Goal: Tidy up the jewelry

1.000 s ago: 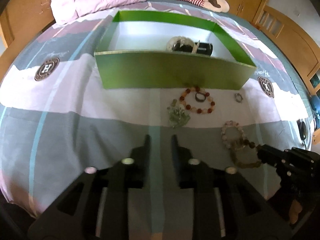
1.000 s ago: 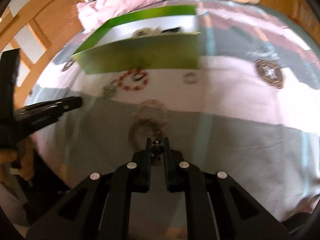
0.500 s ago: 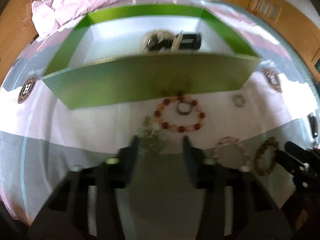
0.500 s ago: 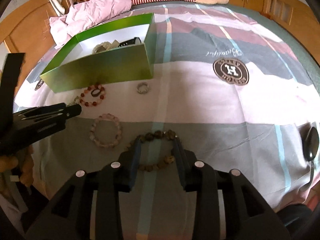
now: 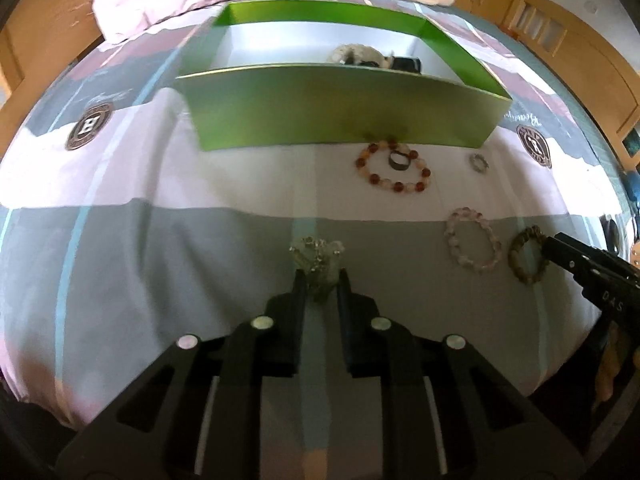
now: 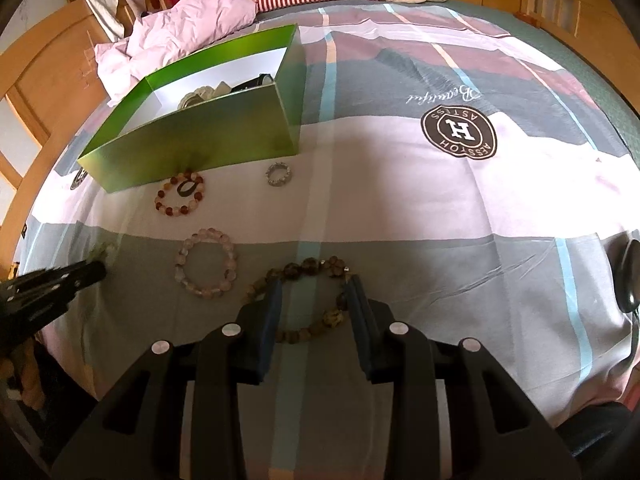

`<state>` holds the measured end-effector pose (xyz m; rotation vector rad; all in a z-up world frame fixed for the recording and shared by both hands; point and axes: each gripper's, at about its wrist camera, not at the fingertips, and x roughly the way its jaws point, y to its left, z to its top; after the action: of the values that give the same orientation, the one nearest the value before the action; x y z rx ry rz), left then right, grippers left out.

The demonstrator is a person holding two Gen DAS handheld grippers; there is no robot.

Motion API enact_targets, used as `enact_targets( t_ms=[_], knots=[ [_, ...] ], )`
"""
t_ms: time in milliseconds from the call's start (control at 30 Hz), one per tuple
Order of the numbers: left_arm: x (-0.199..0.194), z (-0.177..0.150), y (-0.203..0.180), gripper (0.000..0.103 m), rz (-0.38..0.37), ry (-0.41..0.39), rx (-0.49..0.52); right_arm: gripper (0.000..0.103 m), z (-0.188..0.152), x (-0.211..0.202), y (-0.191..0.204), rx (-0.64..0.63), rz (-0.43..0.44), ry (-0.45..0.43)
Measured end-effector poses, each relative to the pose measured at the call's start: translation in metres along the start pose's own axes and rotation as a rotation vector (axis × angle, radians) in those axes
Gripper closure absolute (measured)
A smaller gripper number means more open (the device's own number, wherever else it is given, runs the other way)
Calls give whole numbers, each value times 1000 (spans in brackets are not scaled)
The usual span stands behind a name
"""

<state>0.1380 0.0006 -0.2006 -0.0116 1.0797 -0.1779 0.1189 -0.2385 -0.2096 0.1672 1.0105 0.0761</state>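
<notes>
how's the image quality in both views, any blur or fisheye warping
Left wrist view: strong barrel bend, the green cardboard box front wall curves; the pale green bead cluster between the tongs looks soft. Right wrist view: sharper, the brown stone bead bracelet crisp; corners vignetted black.

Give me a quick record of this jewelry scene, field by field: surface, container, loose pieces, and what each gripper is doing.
surface: bed with plaid bedspread
container: open green cardboard box, some jewelry already inside
loose pieces: red-and-cream bead bracelet around a dark ring; small silver ring; pale pink bead bracelet; brown stone bead bracelet
left gripper: closed on pale green crystal cluster
right gripper: open, fingers straddling the brown stone bead bracelet
</notes>
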Motion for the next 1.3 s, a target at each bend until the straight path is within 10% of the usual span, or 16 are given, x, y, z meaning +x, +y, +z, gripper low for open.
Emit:
enact_targets(
  t_ms=[167, 267, 533, 667, 800, 967, 1100, 1300],
  knots=[
    [-12, 6, 7, 41, 36, -54, -13, 69, 0, -3, 2, -21, -31, 2],
    [-10, 4, 3, 36, 52, -50, 7, 60, 0, -5, 3, -26, -46, -6],
    [8, -1, -12, 38, 20, -20, 37, 59, -3, 4, 2, -34, -82, 12],
    [14, -3, -13, 86, -4, -7, 32, 59, -5, 7, 1, -30, -79, 19],
    [7, -2, -12, 93, -9, -28, 33, 60, -6, 8, 2, -33, -84, 21],
    [4, -1, -13, 92, -2, -39, 35, 59, -9, 16, 4, -46, -104, 30],
    [9, -4, -10, 61, 10, -27, 19, 59, -11, 17, 8, -79, -129, 20],
    [17, -6, -10, 51, 37, -6, 15, 59, -12, 18, 8, -87, -134, 10]
  ],
)
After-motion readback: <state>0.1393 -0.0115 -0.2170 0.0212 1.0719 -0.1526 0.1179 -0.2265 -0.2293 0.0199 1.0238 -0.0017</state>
